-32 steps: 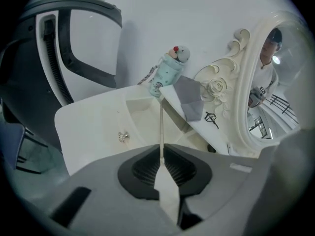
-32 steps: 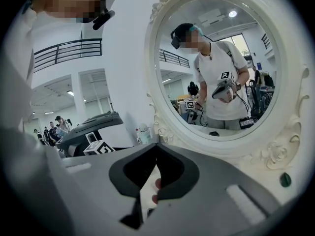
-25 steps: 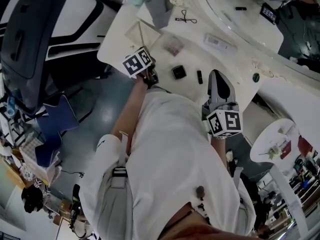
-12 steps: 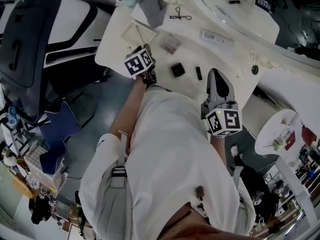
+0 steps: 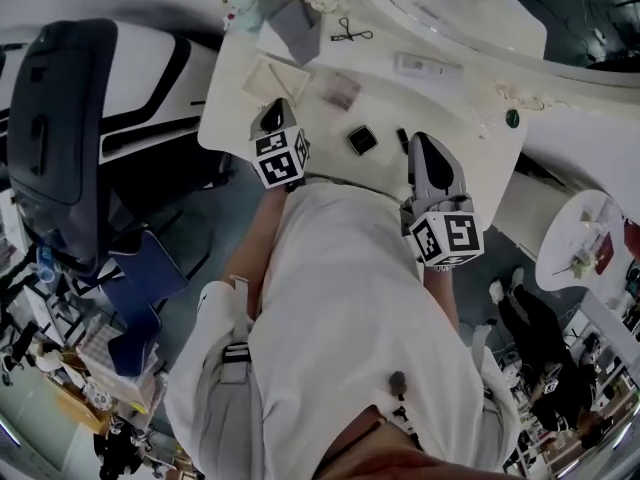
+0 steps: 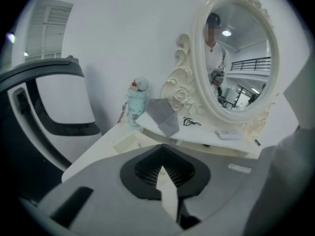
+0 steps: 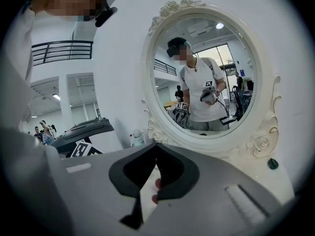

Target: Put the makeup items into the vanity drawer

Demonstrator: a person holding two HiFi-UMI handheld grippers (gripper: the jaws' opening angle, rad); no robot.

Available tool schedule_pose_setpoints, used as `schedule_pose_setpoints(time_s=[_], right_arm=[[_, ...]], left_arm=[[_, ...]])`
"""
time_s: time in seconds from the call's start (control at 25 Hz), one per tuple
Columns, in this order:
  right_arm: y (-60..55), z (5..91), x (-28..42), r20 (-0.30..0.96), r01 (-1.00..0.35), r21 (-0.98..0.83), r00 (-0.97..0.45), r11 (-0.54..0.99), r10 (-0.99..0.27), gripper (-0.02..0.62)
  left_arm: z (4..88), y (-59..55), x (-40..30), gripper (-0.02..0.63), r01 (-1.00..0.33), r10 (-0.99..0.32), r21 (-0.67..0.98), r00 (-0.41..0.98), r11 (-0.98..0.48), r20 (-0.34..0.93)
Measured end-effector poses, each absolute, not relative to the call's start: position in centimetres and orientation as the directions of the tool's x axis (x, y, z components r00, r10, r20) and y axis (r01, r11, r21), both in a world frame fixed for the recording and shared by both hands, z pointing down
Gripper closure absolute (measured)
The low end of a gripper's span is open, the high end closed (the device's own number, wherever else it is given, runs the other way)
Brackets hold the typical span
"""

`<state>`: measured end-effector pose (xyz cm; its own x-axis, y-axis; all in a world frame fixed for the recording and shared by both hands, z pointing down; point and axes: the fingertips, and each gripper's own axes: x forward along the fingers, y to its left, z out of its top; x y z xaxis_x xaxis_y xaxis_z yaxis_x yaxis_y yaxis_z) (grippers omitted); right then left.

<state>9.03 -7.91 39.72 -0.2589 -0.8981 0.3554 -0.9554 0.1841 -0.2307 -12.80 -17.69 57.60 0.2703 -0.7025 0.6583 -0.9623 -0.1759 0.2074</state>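
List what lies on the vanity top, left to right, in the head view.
cream tray → pinkish clear case → black square compact → white flat box → small green round thing

Right claw closed; left newly, empty

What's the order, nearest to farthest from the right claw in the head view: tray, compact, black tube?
From the right claw:
1. Black tube, right beside the tip, on its left.
2. Compact, farther left, about level with the tube.
3. Tray, farthest, up and well to the left.
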Motion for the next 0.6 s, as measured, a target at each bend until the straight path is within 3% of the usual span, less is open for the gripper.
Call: schedule_pose_setpoints(time_s=[0.16,0.32,0.6], right_arm=[[-7.3,39.5,7.9,0.334,-0.96,-0.234,-0.229,0.155,-0.915,0.587],[-6.7,39.1,7.4,0.312,-0.964,-0.241,-0.183,0.109,-0.932,0.588],[-5.2,38.9,7.2,0.29,-0.972,-0.234,-0.087,0.018,-0.953,0.586]], left_arm=[[52.8,-17.3,-9.8,0.6,-0.885,-0.718,0.193,0.457,-0.423,0.524],[48.0,-15.4,-5.7,0.6,-0.746,-0.653,0.156,0.649,-0.648,0.391],[42.6,-12.1,-1.1,0.6,-0.536,-0.492,0.188,0.838,-0.823,0.237]])
